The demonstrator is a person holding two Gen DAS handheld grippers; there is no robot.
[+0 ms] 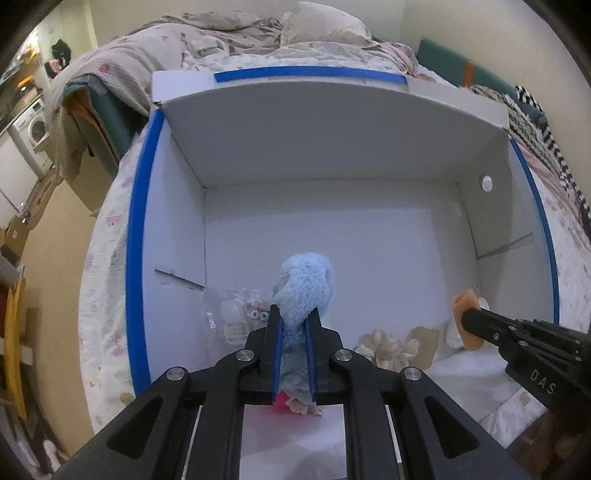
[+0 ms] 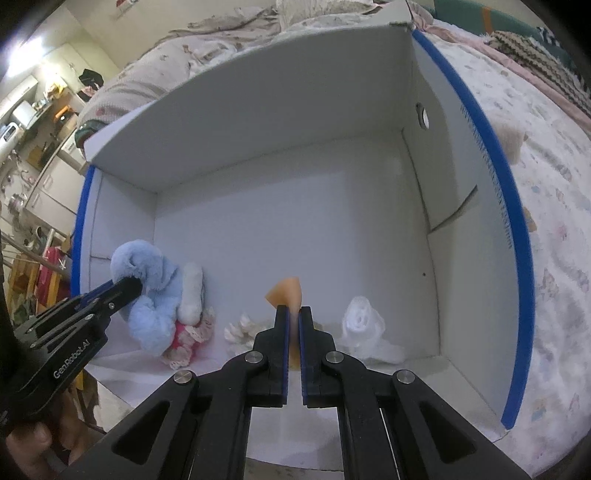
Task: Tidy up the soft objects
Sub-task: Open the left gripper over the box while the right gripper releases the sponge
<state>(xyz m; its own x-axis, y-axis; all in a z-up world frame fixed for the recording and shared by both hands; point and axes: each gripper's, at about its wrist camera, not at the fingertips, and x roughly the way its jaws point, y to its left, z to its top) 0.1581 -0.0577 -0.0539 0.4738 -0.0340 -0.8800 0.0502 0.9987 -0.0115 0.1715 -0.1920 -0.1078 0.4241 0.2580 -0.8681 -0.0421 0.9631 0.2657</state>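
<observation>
Rumpled bedding (image 1: 229,26) fills the background, and on the patterned sheet (image 2: 554,258) sits a white cardboard box (image 1: 332,140) with blue-taped edges (image 1: 138,229), open toward us. At the left of the box floor we see a clear plastic packet (image 1: 236,317) lying against the side wall. Next to it our left gripper (image 1: 294,314) pinches a fluffy light-blue plush toy (image 1: 306,288) between its blue pads, fingers pressed tight into the fur; from the right wrist view the toy sits low in the box, with a pink-and-cream frilled piece (image 2: 188,336) beneath it. Further right lies a cream fabric flower (image 1: 384,347). Then our right gripper (image 2: 294,314) squeezes a thin orange soft piece (image 2: 286,291), fingers nearly together. At the far right rests a white crumpled soft item (image 2: 364,325) on the box floor.
</observation>
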